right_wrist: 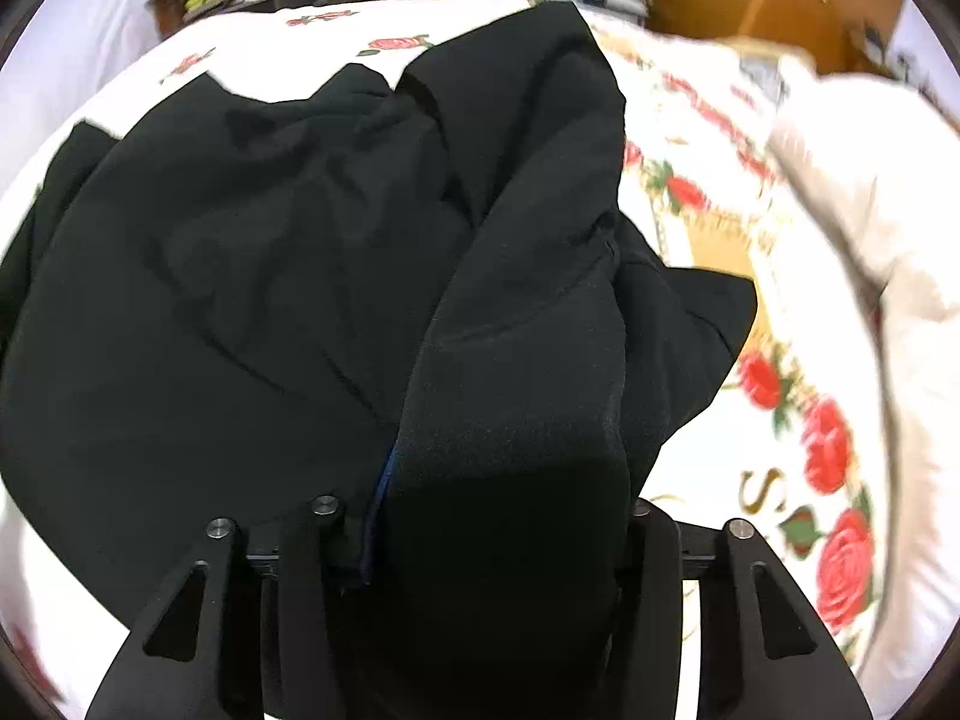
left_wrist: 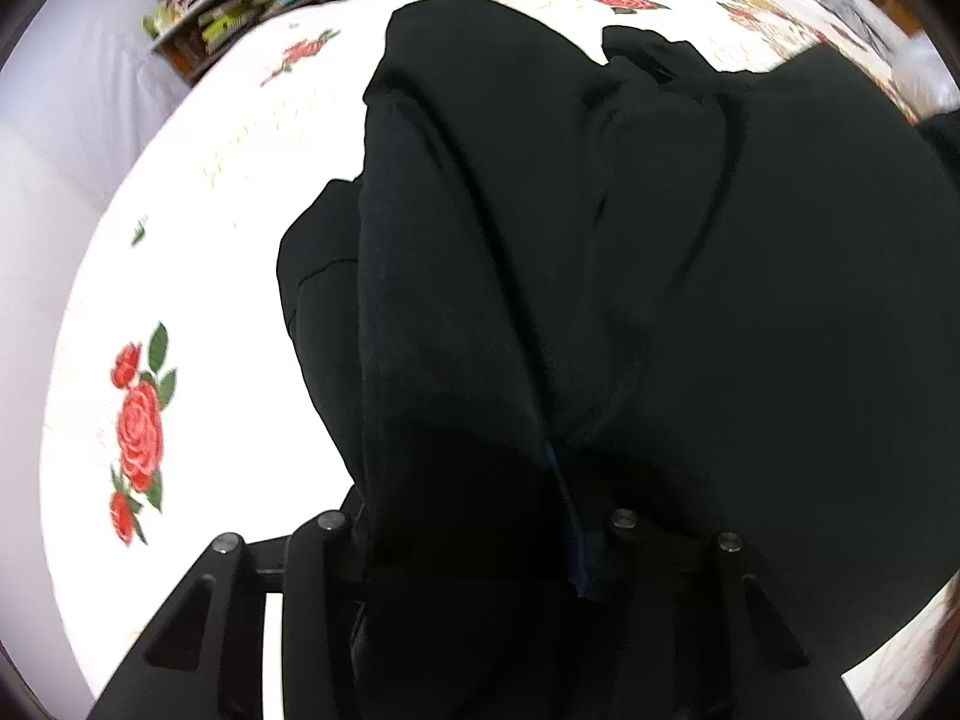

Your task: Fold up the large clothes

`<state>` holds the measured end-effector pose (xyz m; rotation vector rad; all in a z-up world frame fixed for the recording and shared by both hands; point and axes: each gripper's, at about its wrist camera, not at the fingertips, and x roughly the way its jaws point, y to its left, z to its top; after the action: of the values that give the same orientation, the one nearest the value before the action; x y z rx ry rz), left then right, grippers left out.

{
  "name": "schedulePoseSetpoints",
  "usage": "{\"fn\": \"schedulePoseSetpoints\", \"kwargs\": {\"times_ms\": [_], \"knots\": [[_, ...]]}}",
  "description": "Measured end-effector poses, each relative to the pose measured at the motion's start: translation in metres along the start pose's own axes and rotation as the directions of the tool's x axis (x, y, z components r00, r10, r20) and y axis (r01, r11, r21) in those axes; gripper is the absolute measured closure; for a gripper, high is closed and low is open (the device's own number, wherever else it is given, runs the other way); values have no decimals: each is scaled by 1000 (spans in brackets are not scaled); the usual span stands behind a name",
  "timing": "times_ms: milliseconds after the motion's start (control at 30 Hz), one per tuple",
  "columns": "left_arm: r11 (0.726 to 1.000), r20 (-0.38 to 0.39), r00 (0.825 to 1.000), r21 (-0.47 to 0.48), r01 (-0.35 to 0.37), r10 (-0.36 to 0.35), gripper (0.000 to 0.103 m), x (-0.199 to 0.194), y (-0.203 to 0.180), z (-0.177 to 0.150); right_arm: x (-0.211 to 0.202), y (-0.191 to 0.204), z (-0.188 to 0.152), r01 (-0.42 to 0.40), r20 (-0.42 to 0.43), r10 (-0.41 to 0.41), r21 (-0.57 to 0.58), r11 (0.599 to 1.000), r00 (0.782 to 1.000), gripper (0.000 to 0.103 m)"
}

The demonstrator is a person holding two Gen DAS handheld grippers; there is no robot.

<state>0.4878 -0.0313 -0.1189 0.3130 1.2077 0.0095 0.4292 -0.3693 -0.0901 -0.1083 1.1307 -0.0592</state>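
Both sets of jaws were clenched on a black garment (left_wrist: 600, 276). In the left gripper (left_wrist: 474, 540) a thick bunch of cloth filled the gap; the right gripper (right_wrist: 480, 534) pinched a similar bunch. Beyond the jaws the garment spread in soft, limp folds over a bed with a white rose-printed bedspread (left_wrist: 198, 192). It looked fairly heavy and floppy, best held at edges or corners, not mid-cloth.
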Motion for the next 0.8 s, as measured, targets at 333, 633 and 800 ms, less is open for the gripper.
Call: {"fn": "schedulePoseSetpoints", "kwargs": {"times_ms": [333, 633, 800], "knots": [[996, -16, 1000, -89, -13, 11, 31, 10, 7, -3, 7, 10, -6, 25, 10, -25, 39, 999, 1000, 54], [992, -2, 1000, -128, 21, -22, 44, 8, 12, -5, 6, 3, -5, 36, 14, -37, 70, 997, 999, 53], [994, 26, 999, -98, -43, 45, 69, -3, 3, 3, 2, 5, -8, 64, 44, -67, 71, 995, 997, 60]]}}
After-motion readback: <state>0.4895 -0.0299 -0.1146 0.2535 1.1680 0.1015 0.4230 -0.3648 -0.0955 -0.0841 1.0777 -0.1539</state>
